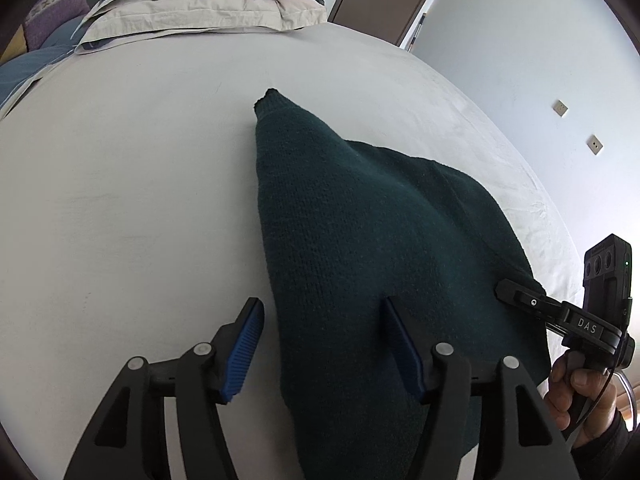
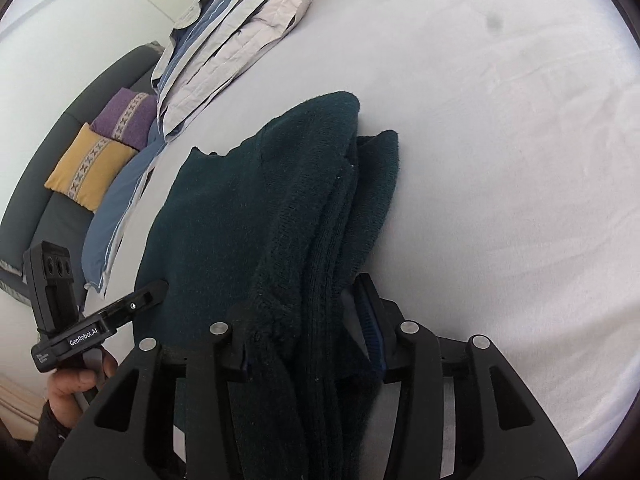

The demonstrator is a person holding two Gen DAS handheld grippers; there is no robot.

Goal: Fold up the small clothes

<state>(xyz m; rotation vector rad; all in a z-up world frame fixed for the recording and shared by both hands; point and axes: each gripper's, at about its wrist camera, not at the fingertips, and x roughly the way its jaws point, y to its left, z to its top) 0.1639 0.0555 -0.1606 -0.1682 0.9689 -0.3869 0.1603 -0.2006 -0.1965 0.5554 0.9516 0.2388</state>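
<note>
Item: dark green knit sweater (image 1: 360,248), folded, near the bed's (image 1: 140,200) edge. Soft, thick, limp; I grip stacked edges. Left claw (image 1: 320,344) spread astride it; right claw (image 2: 308,328) loosened around its folds.

Folded bedding (image 2: 236,36) on the white bed (image 2: 500,160), yellow cushion (image 2: 90,168) and purple cushion (image 2: 128,118) beside it

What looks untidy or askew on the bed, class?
The sweater isn't folded square: its right-side layers bunch unevenly, one edge sticking out past the rest. A small dark spot marks the sheet.
</note>
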